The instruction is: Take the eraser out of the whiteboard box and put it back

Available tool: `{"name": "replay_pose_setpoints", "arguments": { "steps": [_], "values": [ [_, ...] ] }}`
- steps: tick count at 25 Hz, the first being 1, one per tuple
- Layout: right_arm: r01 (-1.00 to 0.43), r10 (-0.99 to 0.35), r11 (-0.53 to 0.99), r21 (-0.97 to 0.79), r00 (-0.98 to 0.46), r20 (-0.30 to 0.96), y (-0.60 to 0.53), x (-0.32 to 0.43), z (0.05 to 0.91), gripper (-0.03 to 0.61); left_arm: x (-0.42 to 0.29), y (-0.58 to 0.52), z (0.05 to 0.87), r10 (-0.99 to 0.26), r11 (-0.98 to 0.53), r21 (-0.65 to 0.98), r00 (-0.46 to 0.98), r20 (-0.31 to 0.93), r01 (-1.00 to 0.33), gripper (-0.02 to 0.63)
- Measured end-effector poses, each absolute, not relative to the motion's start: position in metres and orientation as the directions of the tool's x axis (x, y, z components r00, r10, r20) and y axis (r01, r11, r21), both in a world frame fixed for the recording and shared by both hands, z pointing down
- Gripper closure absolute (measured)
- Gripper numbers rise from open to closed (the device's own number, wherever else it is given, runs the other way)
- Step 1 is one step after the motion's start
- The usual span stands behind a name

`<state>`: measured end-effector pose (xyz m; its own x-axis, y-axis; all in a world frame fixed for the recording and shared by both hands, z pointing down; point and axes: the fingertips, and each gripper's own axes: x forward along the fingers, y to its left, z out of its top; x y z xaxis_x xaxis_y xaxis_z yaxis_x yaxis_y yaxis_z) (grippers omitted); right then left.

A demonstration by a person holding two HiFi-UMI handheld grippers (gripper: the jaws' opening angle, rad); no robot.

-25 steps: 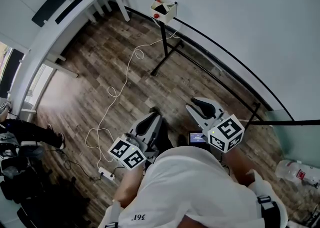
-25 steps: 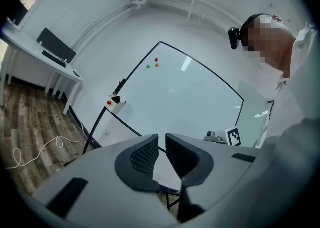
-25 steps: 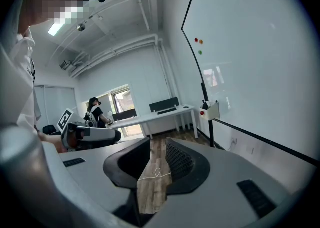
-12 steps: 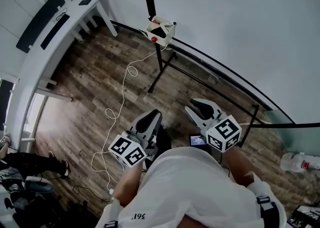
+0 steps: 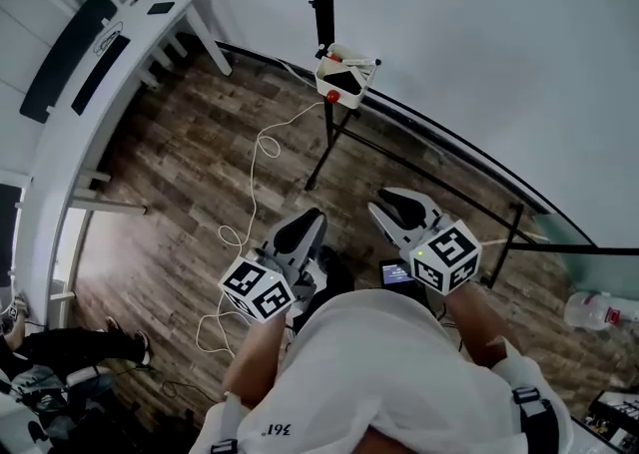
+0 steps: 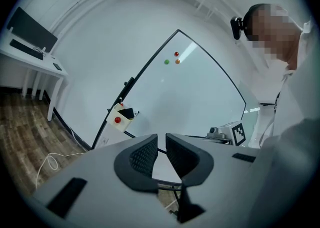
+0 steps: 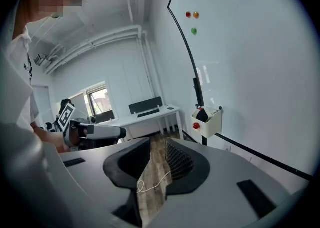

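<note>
Grey jaws of the left gripper (image 5: 303,226) and right gripper (image 5: 397,207) stand partly apart, gripping nothing. Well ahead of both, the black eraser (image 5: 345,81) sits inside the white whiteboard box (image 5: 351,100) at the whiteboard (image 5: 479,43) edge.

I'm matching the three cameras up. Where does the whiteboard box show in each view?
Head view: whiteboard box at upper centre.
Left gripper view: the box left of centre, just below mid-height.
Right gripper view: the box right of centre, just below mid-height.
Shared landmark: the white desk, left of the box everywhere.
</note>
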<state>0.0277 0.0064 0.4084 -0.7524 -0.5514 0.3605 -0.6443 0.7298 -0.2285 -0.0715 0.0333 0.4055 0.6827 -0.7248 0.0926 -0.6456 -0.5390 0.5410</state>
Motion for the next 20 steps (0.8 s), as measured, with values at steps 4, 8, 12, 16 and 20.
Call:
{"name": "replay_pose_setpoints", "arguments": {
  "steps": [4, 8, 12, 16, 20],
  "values": [
    [-0.656, -0.561, 0.720, -0.225, -0.742, 0.367, -0.007, 0.008, 0.411, 0.482, -0.089, 0.020, 0.409, -0.714, -0.541, 0.551, 0.693, 0.098, -0.635, 0.572],
    [-0.673, -0.580, 0.706, -0.220, -0.728, 0.365, -0.017, -0.005, 0.412, 0.482, -0.103, 0.011, 0.414, -0.700, -0.548, 0.553, 0.706, 0.106, -0.627, 0.572],
    [-0.684, -0.587, 0.695, -0.223, -0.718, 0.374, -0.023, -0.013, 0.416, 0.482, -0.111, 0.002, 0.418, -0.680, -0.572, 0.547, 0.726, 0.101, -0.612, 0.572],
    [-0.689, -0.589, 0.689, -0.225, -0.713, 0.380, -0.031, -0.016, 0.420, 0.482, -0.112, -0.008, 0.420, -0.674, -0.574, 0.554, 0.732, 0.100, -0.604, 0.572],
    [-0.690, -0.590, 0.689, -0.221, -0.711, 0.383, -0.040, -0.014, 0.421, 0.482, -0.111, -0.017, 0.419, -0.684, -0.565, 0.548, 0.721, 0.107, -0.617, 0.572]
  ]
}}
